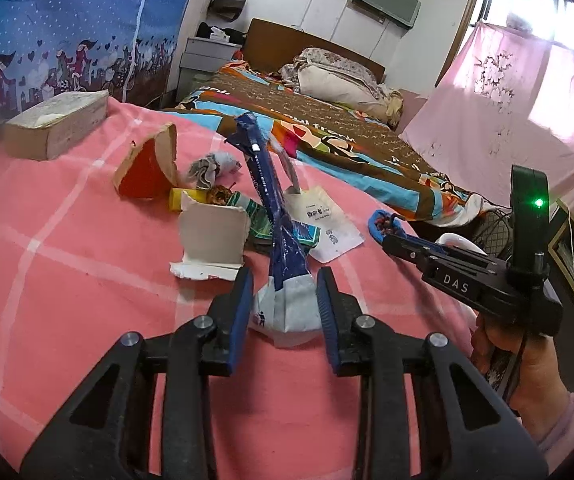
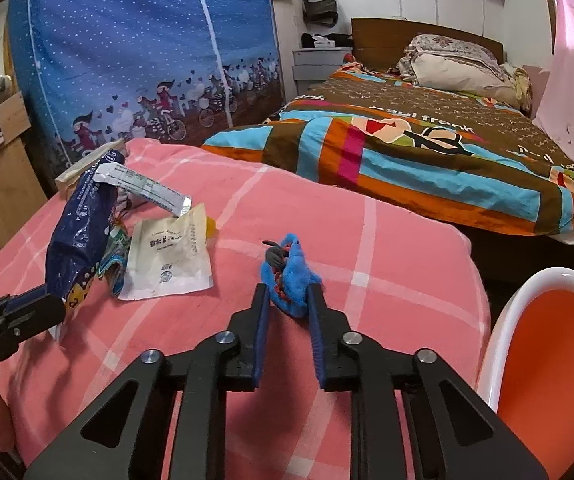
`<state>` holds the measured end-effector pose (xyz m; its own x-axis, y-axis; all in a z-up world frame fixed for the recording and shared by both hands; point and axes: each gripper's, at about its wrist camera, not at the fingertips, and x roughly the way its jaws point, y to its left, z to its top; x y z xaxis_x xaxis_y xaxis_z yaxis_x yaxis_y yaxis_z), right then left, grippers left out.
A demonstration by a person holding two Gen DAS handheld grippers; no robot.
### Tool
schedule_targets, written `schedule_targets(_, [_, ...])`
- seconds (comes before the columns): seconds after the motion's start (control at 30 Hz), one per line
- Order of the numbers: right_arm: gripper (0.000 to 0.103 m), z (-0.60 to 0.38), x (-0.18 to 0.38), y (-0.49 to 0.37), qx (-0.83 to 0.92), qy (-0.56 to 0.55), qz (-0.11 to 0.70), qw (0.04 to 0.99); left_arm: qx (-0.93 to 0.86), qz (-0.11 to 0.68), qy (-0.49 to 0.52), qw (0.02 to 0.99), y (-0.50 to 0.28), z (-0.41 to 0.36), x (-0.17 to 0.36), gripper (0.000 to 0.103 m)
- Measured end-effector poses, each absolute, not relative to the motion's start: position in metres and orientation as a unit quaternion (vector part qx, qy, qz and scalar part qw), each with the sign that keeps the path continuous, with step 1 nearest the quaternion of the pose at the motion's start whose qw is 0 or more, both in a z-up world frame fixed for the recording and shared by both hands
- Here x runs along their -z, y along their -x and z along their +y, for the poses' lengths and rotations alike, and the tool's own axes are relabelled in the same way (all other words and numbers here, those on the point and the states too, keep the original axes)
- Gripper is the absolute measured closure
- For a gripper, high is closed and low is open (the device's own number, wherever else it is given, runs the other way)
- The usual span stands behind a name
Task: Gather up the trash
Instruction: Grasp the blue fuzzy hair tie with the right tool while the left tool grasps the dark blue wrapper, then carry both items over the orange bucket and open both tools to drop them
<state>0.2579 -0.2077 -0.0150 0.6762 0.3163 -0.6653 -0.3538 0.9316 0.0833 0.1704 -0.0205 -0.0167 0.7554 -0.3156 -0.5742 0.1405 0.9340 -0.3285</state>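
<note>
left gripper [image 1: 285, 308]: pinching blue wrapper [image 1: 271, 200] by its pale end, above pink blanket [image 1: 67, 240]
right gripper [image 2: 287, 304]: pinching blue scrap [image 2: 293, 280]; orange bin [image 2: 547, 360] just right
advice: keep both pinches firm; carry to bin; release over opening

left wrist: low, forward | right wrist: same | shared: pink bedspread [image 1: 67, 240]
</note>
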Motion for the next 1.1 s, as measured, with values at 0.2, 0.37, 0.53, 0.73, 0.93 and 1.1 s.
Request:
schedule_targets(0.2, [0.093, -0.205, 0.014, -0.251, -0.196, 0.032, 0.349, 0.916, 0.127, 0.321, 0.134, 0.929, -0.168, -0.020, 0.016, 0.072])
schedule_targets(0.37, [0.093, -0.203, 0.011, -0.241, -0.210, 0.033, 0.328, 0.921, 0.136, 0.305, 0.128, 0.934, -0.162, -0.022, 0.014, 0.075])
schedule_targets(0.53, [0.093, -0.208, 0.002, -0.227, -0.224, 0.021, 0.288, 0.931, 0.139, 0.284, 0.110, 0.942, -0.153, -0.027, 0.011, 0.096])
schedule_targets(0.73, [0.093, -0.216, -0.004, -0.208, -0.227, 0.006, 0.251, 0.941, 0.138, 0.274, 0.095, 0.947, -0.150, -0.030, 0.009, 0.096])
schedule_targets(0.93, [0.093, -0.223, -0.005, -0.191, -0.227, -0.003, 0.222, 0.948, 0.134, 0.224, 0.071, 0.963, -0.127, -0.039, 0.000, 0.096])
schedule_targets(1.1, [0.093, -0.234, -0.015, -0.169, -0.223, -0.013, 0.174, 0.959, 0.138, 0.180, 0.044, 0.973, -0.113, -0.059, -0.012, 0.096])
